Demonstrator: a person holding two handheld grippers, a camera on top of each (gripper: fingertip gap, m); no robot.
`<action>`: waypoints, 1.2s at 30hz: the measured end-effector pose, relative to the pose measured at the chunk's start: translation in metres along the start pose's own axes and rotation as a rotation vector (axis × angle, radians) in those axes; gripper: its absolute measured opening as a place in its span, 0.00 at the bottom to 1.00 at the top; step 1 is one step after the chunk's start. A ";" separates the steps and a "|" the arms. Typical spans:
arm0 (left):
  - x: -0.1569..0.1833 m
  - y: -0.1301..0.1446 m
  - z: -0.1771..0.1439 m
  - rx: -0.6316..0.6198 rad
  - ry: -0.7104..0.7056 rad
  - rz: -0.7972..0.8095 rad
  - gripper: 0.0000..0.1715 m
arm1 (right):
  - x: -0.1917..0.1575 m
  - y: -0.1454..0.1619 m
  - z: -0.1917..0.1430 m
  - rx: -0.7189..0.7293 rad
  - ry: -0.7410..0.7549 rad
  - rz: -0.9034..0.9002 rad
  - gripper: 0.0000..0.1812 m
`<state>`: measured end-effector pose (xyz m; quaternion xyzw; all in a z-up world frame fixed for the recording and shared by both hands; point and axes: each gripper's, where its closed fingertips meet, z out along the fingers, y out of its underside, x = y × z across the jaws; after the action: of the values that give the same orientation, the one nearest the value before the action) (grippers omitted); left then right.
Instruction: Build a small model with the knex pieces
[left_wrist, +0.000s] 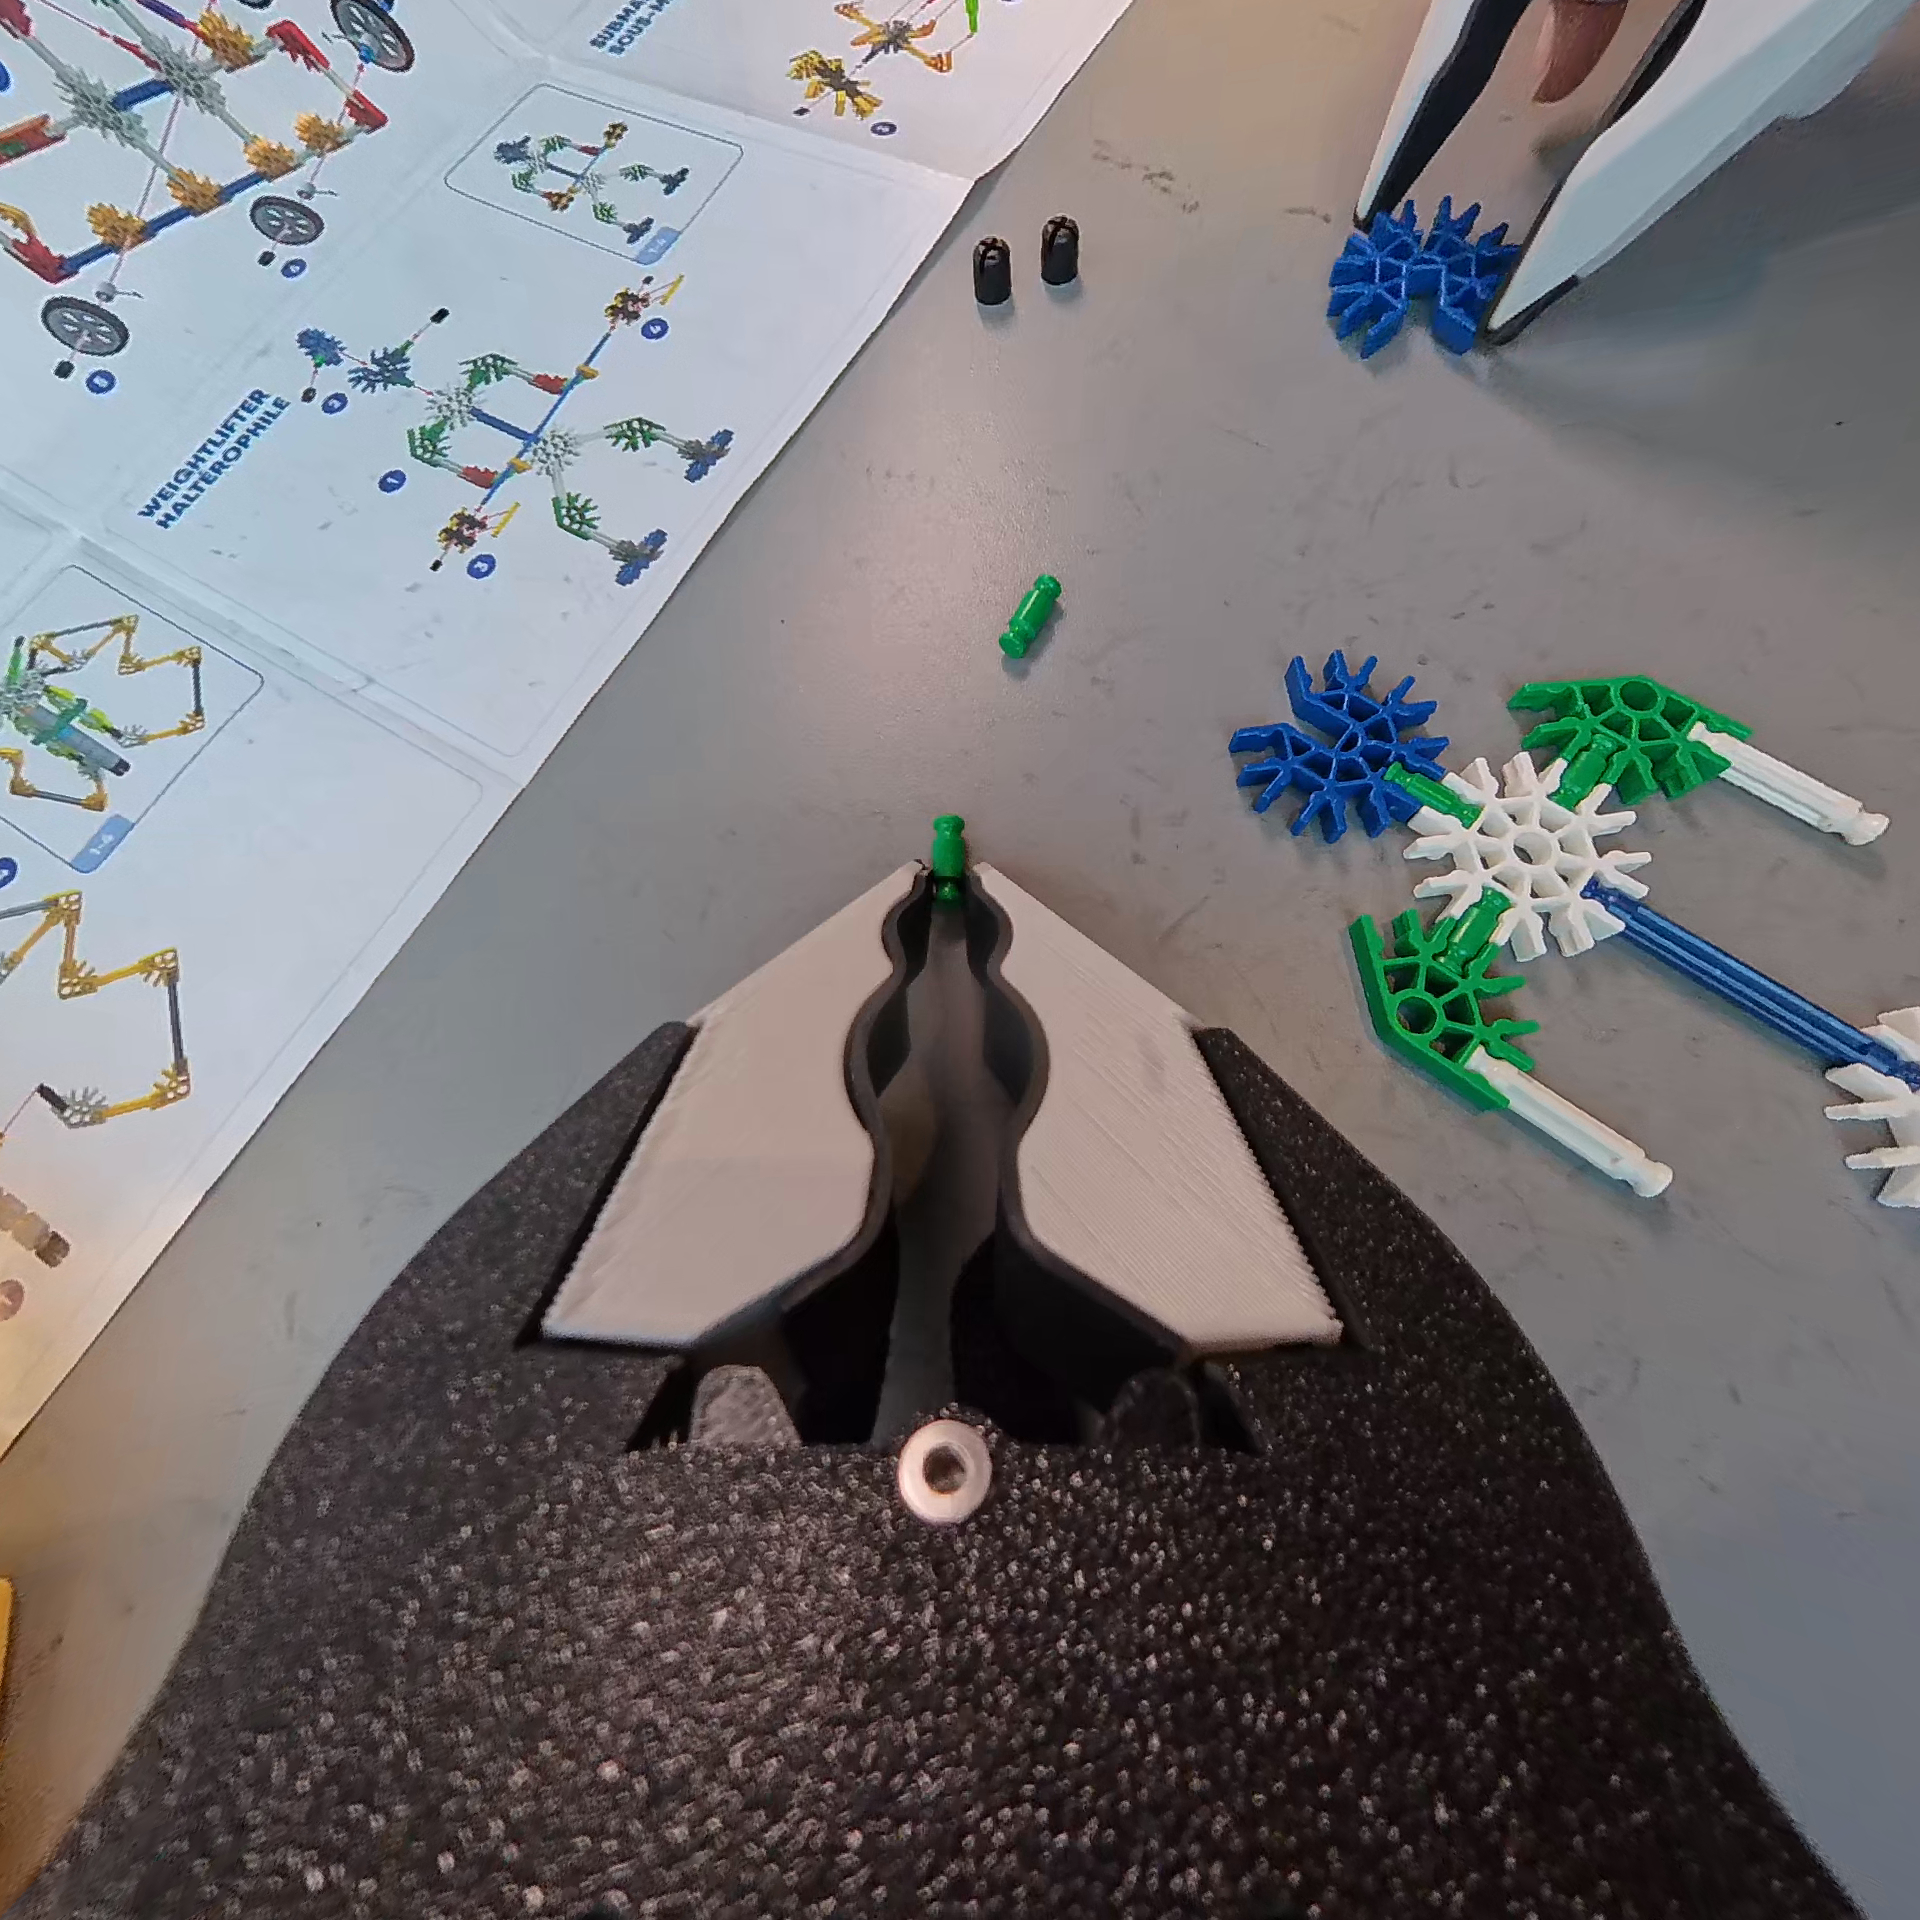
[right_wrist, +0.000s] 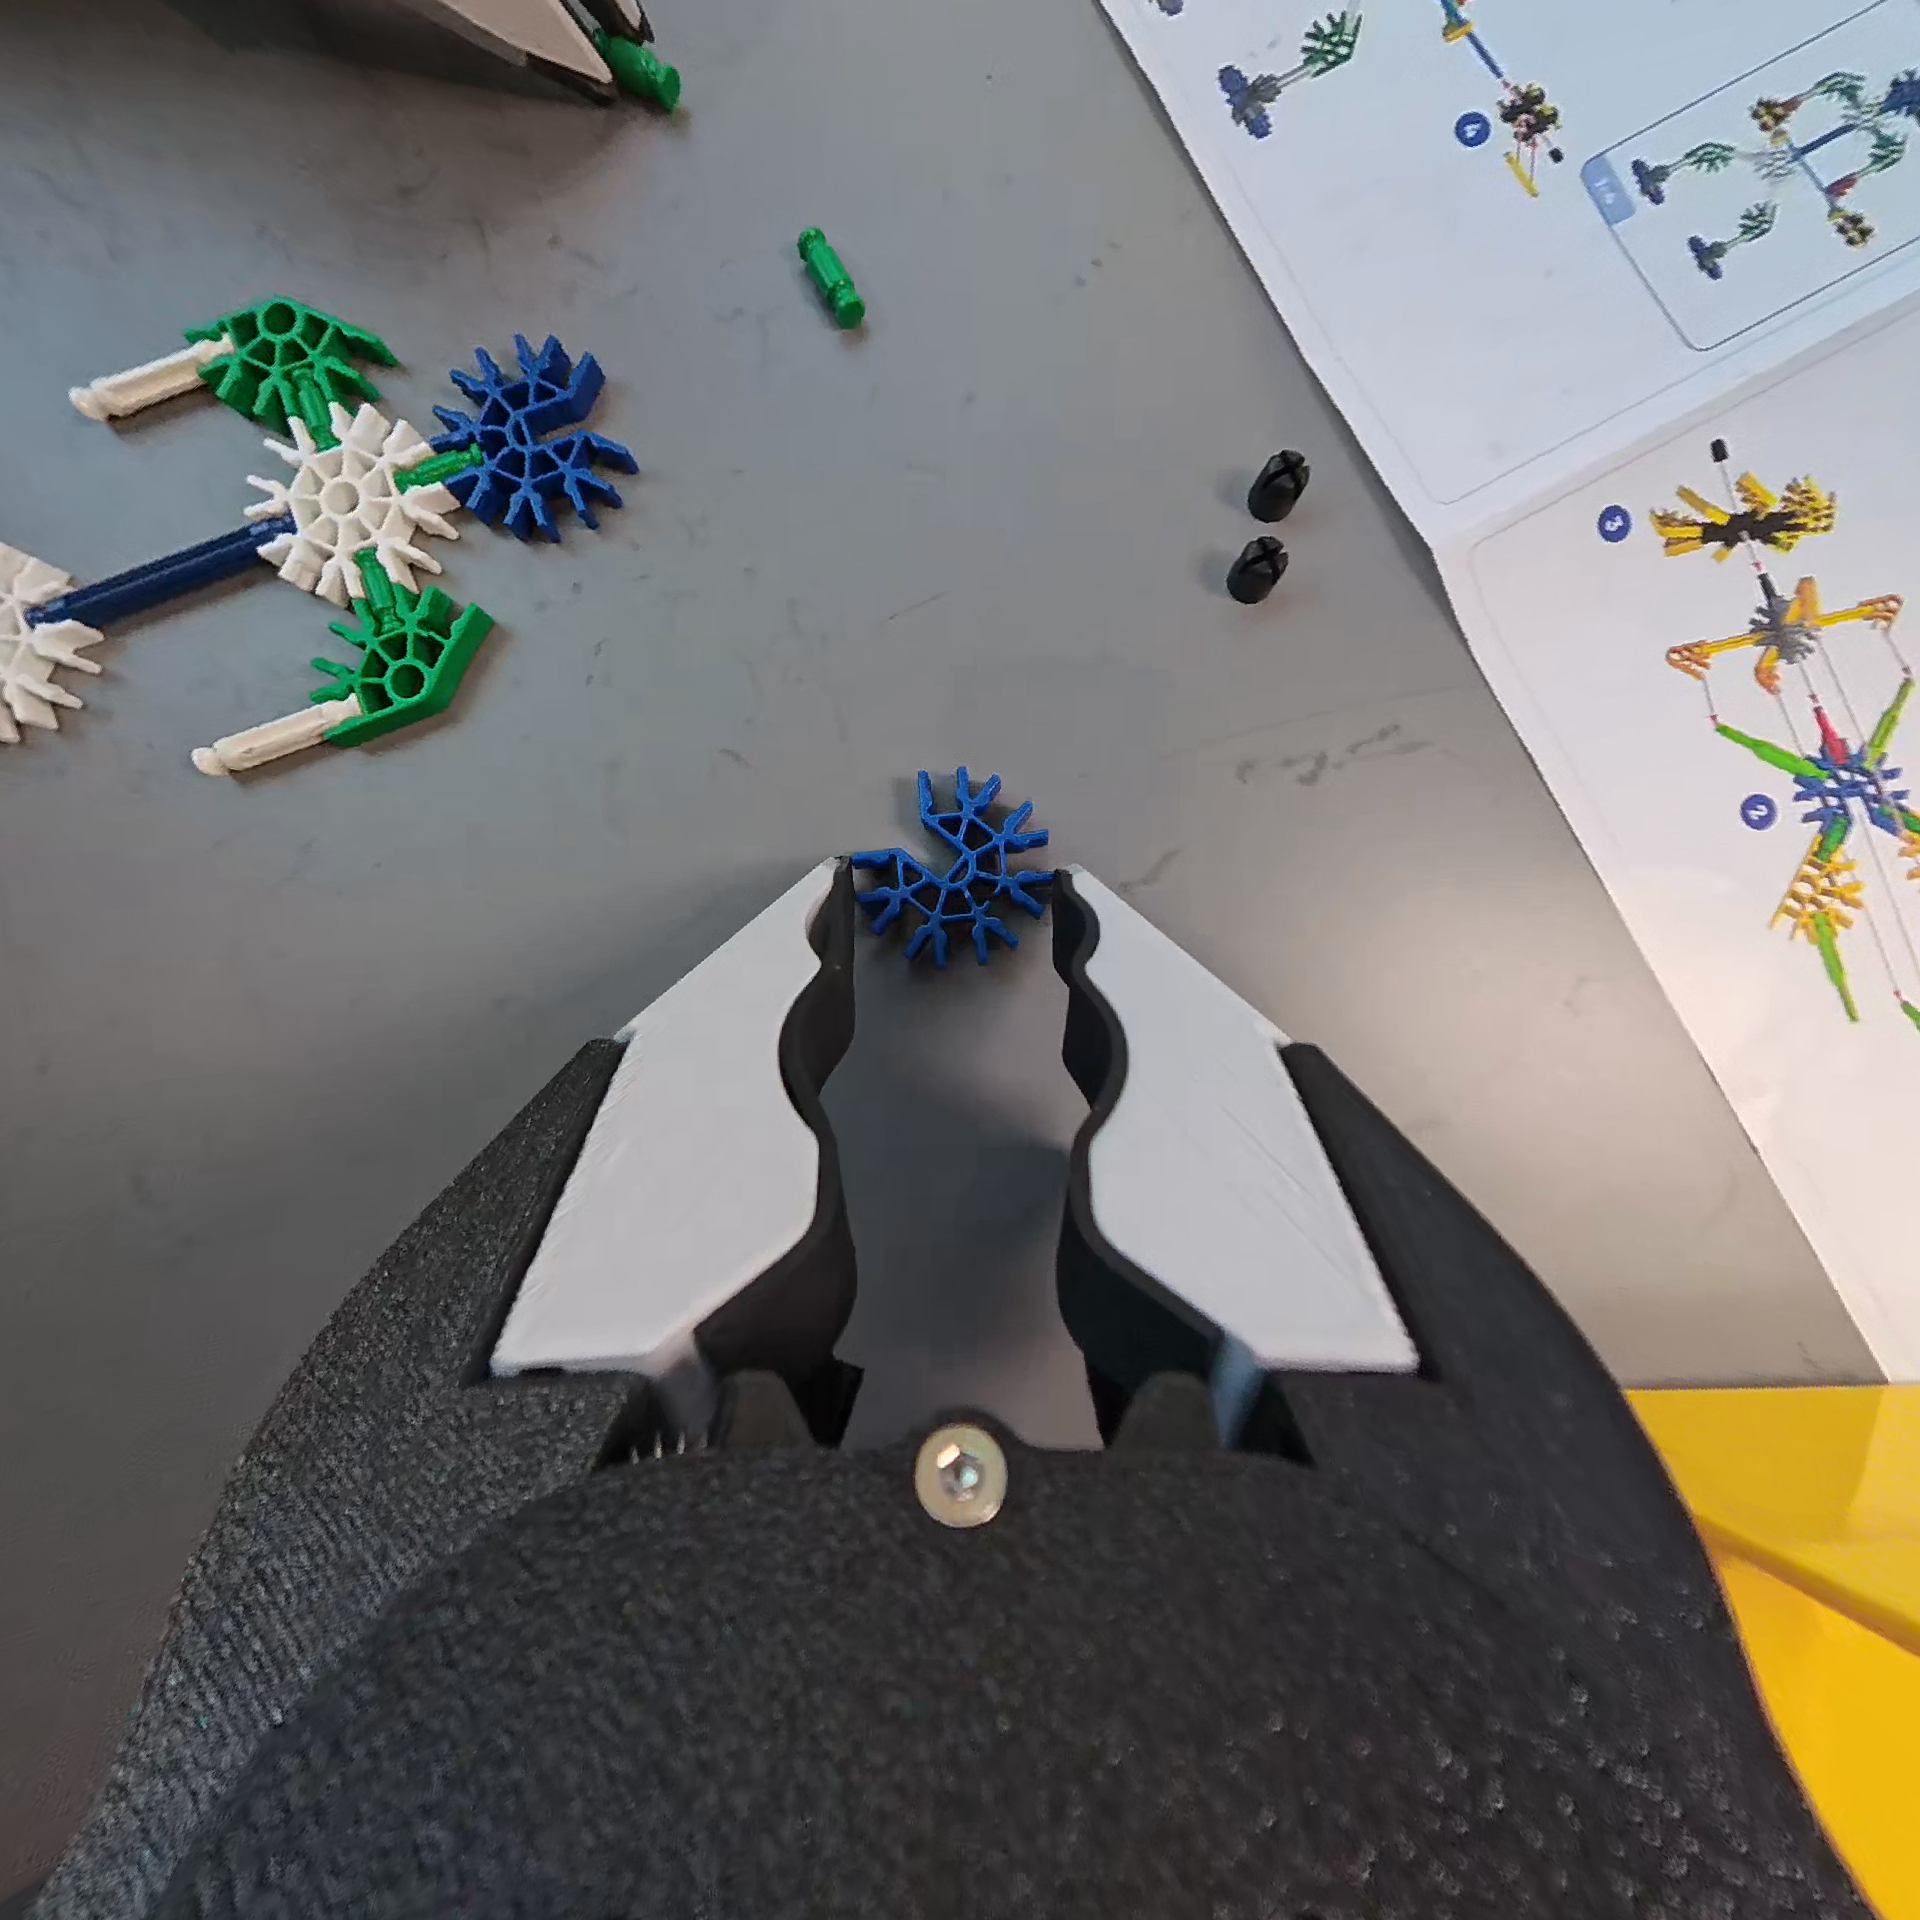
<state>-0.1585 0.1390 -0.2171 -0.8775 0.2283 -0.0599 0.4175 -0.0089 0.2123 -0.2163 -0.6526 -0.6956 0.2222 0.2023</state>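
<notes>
Pinching a short green rod (left_wrist: 948, 854) at its tips, your left gripper (left_wrist: 948, 883) sits clenched over the grey bench (left_wrist: 1143, 499) in the left wrist view, the rod's free end poking out toward 12 o'clock. A second green rod (left_wrist: 1030, 615) lies loose just beyond it, and two black caps (left_wrist: 1024, 260) stand side by side farther off at 12. At 3 o'clock lies an assembly (left_wrist: 1527, 862) of white, green and blue connectors on rods. A printed sheet (left_wrist: 343, 436) covers the bench from 9 to 11. At 1 o'clock your right gripper (left_wrist: 1439, 270) straddles a blue connector (left_wrist: 1403, 281).

In the right wrist view, that gripper (right_wrist: 951, 873) has its jaws spread, with the blue connector (right_wrist: 951, 868) flat on the bench (right_wrist: 935, 520) between the tips; whether the tips press on it I cannot tell. The assembly (right_wrist: 343, 509) lies at 10 o'clock, the loose rod (right_wrist: 830, 277) at 12, the caps (right_wrist: 1265, 525) at 1, the sheet (right_wrist: 1662, 520) from 1 to 3. A yellow surface (right_wrist: 1808, 1538) shows at 4. Your left gripper (right_wrist: 613, 62) with its rod (right_wrist: 649, 73) shows at 11.
</notes>
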 end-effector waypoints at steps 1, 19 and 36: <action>-0.001 -0.001 -0.001 0.008 -0.012 0.007 0.03 | -0.002 0.002 0.002 -0.010 -0.005 -0.005 0.21; -0.005 0.004 -0.010 0.021 -0.006 -0.031 0.02 | -0.028 0.010 -0.011 0.028 -0.194 -0.052 0.15; -0.005 0.013 -0.014 -0.005 0.032 -0.053 0.02 | -0.019 -0.001 -0.005 0.120 -0.172 -0.059 0.22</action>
<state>-0.1714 0.1243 -0.2179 -0.8834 0.2116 -0.0843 0.4097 -0.0057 0.1935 -0.2112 -0.5969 -0.7148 0.3128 0.1870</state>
